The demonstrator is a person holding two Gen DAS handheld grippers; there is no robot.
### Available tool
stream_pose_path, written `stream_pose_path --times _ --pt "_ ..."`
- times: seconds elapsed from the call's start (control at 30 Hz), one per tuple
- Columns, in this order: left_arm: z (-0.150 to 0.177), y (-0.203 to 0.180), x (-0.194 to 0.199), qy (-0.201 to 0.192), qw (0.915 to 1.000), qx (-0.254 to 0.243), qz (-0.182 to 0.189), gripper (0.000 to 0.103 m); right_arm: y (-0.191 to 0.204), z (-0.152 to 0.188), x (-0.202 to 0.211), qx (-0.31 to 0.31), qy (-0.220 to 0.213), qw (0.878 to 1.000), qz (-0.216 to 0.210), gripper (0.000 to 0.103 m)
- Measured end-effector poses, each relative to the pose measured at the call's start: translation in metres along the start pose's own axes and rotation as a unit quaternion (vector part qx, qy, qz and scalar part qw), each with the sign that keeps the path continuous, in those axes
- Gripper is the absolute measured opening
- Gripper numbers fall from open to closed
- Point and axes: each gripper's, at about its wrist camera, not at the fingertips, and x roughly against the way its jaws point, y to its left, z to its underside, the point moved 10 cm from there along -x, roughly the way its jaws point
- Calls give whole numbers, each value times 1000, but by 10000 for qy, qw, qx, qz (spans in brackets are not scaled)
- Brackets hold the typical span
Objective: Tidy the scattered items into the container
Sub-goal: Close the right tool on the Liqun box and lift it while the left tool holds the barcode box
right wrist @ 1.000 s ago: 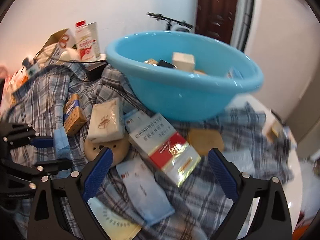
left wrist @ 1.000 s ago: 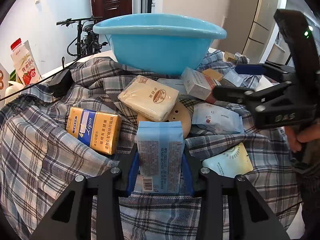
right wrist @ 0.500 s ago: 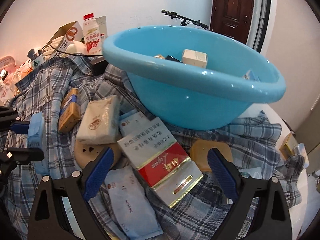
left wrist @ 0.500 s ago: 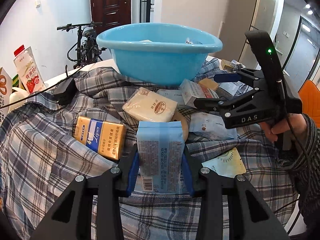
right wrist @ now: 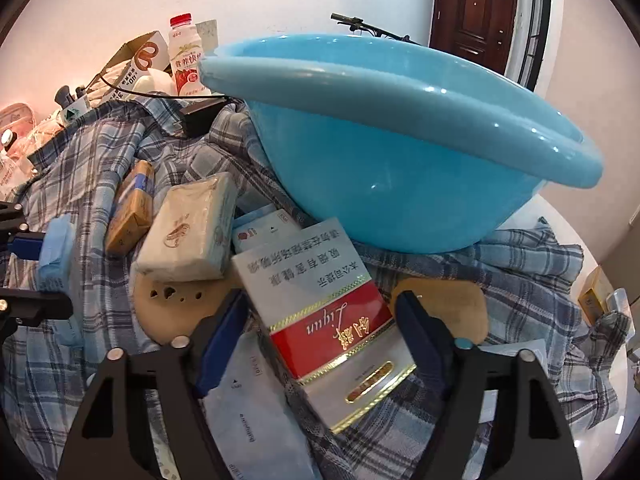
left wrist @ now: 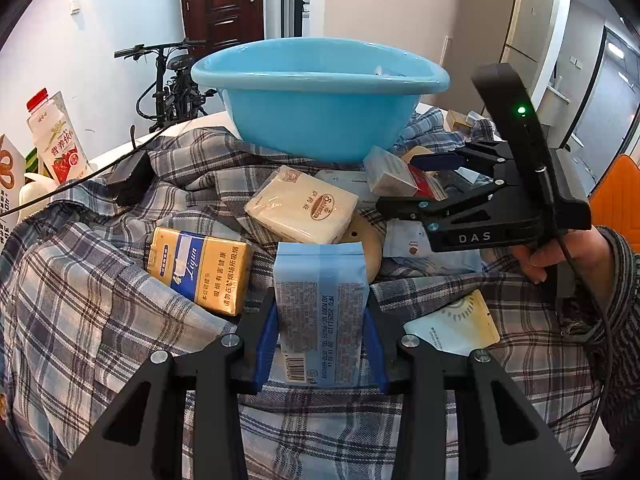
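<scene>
1. The left gripper point(left wrist: 320, 334) is seen clenched on a pale blue packet point(left wrist: 322, 312), which is held upright between the blue pads; the packet's lower edge is hidden behind the jaws.
2. The right gripper point(right wrist: 320, 332) has just been closing around a red-and-silver carton point(right wrist: 328, 320). A narrow gap appears beside each pad, so firm contact cannot be confirmed. The carton's far end lies just beside the basin.
3. A cream soft pack point(right wrist: 188, 232) is shown resting partly on a tan perforated disc point(right wrist: 168, 304), most of which is covered.
4. A gold-and-blue carton point(left wrist: 198, 270) lies on the plaid cloth point(left wrist: 80, 300).
5. The blue basin point(left wrist: 320, 108) stands at the far side; its contents are largely hidden by the rim.
</scene>
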Motion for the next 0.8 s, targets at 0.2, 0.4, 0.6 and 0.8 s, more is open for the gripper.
stream_pose_path --times 0.2,0.4,0.6,0.8 --pt "0 1 -2 11 10000 36 2 41 5 2 26 -157 2 9993 328 66" --pt "0 -4 -3 27 10000 -14 32 41 13 8 59 -608 4 9975 357 65" --pt "-2 -8 2 -24 10000 -47 52 41 38 6 93 -721 -193 9972 -32 64" --pt "-3 -9 7 -79 10000 -27 48 41 67 19 92 -606 69 9978 -248 64"
